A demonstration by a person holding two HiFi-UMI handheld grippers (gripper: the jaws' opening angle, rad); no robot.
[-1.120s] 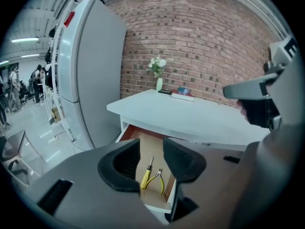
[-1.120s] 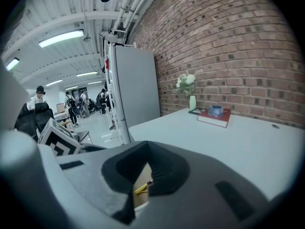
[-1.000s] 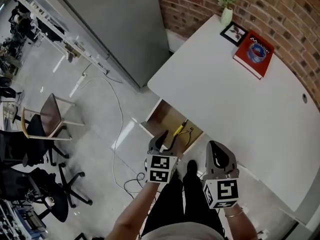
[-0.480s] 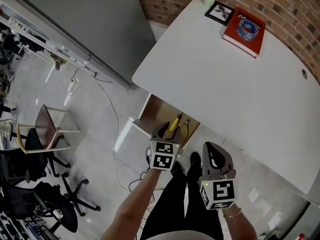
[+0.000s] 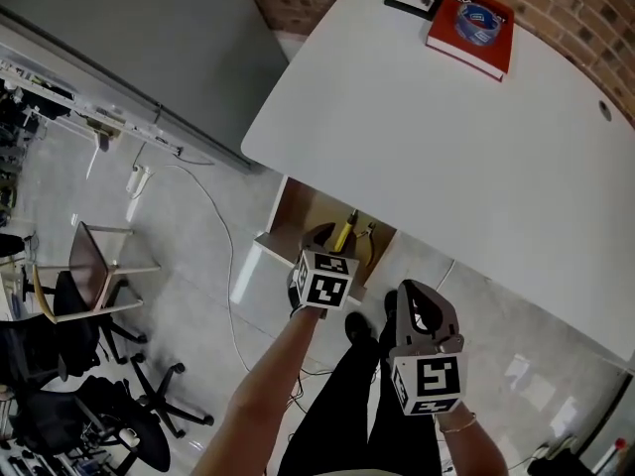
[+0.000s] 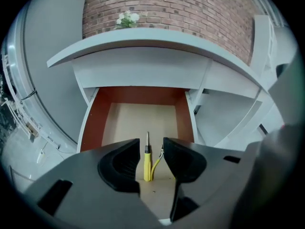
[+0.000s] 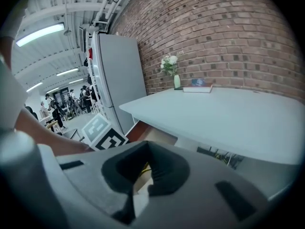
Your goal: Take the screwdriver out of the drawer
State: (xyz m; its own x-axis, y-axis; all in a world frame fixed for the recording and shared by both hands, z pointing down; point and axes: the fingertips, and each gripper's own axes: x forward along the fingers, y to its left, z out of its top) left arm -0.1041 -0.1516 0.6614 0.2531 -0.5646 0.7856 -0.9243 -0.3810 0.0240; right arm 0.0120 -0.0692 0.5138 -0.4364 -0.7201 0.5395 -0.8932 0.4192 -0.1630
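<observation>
Left tongs (image 6: 151,143) spread, screwdriver (image 6: 147,163) just beyond

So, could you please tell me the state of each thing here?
Drawer, open.
Screwdriver, lying in the drawer, not gripped.
Left gripper, open, empty, aimed at the screwdriver.
Right gripper, shut, empty.
Book, closed, on the table.

Yellow-handled tool (image 6: 155,165) mostly behind left gripper (image 6: 151,146) fingers (image 6: 183,157), drawer (image 5: 301,209) rear under table (image 5: 446,137)
</observation>
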